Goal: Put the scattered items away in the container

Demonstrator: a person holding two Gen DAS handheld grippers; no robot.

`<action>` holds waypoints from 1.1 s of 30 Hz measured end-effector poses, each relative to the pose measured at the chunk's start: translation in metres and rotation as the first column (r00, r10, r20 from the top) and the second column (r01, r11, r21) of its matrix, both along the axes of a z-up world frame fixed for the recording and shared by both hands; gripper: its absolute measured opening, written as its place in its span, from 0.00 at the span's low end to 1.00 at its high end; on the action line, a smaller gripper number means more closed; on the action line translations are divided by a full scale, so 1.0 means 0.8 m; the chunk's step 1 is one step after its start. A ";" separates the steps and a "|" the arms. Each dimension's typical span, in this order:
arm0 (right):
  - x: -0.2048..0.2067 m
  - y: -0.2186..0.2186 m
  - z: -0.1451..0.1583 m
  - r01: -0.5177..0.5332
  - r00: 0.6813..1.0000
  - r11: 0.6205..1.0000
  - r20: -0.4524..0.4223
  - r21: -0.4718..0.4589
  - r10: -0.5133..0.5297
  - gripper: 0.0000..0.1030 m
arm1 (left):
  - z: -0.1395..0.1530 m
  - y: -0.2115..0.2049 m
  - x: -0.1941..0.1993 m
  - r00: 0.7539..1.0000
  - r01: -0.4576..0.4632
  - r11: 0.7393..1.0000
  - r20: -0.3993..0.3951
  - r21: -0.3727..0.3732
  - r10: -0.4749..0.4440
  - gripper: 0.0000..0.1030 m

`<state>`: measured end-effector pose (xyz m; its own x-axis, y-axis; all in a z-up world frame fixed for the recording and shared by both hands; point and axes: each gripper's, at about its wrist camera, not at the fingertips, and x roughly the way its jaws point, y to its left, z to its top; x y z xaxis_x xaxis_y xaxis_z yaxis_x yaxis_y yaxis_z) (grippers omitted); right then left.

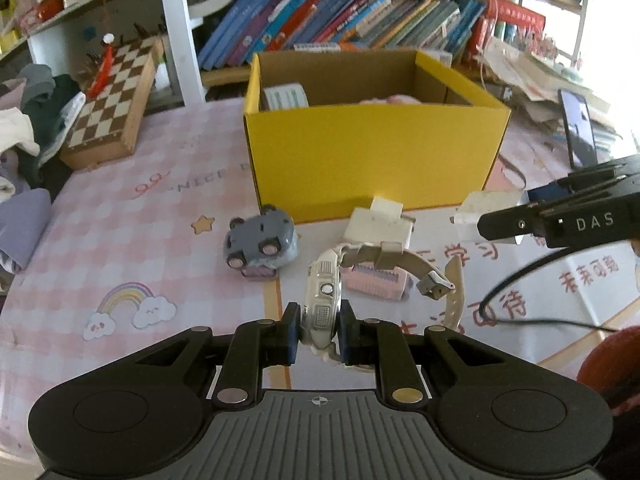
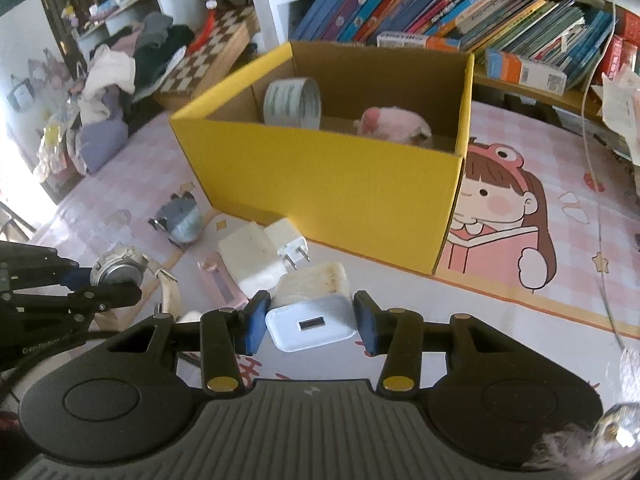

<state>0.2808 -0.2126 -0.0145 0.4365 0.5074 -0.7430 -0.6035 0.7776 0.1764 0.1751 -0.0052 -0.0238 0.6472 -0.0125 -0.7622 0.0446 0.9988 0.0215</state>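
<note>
My left gripper (image 1: pixel 319 334) is shut on a white wristwatch (image 1: pixel 324 300), held by its case above the mat; its strap (image 1: pixel 404 260) arcs to the right. My right gripper (image 2: pixel 310 322) has its jaws around a white USB charger block (image 2: pixel 310 320), close to both sides; it also shows in the left wrist view (image 1: pixel 486 208). The yellow cardboard box (image 1: pixel 372 152) stands open behind, holding a tape roll (image 2: pixel 294 102) and a pink plush (image 2: pixel 394 122). On the mat lie a grey toy car (image 1: pixel 260 242), another white charger (image 2: pixel 260 256) and a pink flat item (image 1: pixel 376 282).
A chessboard box (image 1: pixel 116 100) leans at the back left beside a pile of clothes (image 1: pixel 24 120). Bookshelves with books (image 1: pixel 340 12) stand behind the box. A phone (image 1: pixel 578 128) stands at the right. A black cable (image 1: pixel 520 308) runs across the mat.
</note>
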 end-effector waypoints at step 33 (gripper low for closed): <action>0.046 -0.002 0.140 -0.036 0.964 0.984 0.266 0.173 -0.011 0.42 | 0.141 0.000 0.064 0.934 0.081 0.996 0.347 0.037 -0.089 0.17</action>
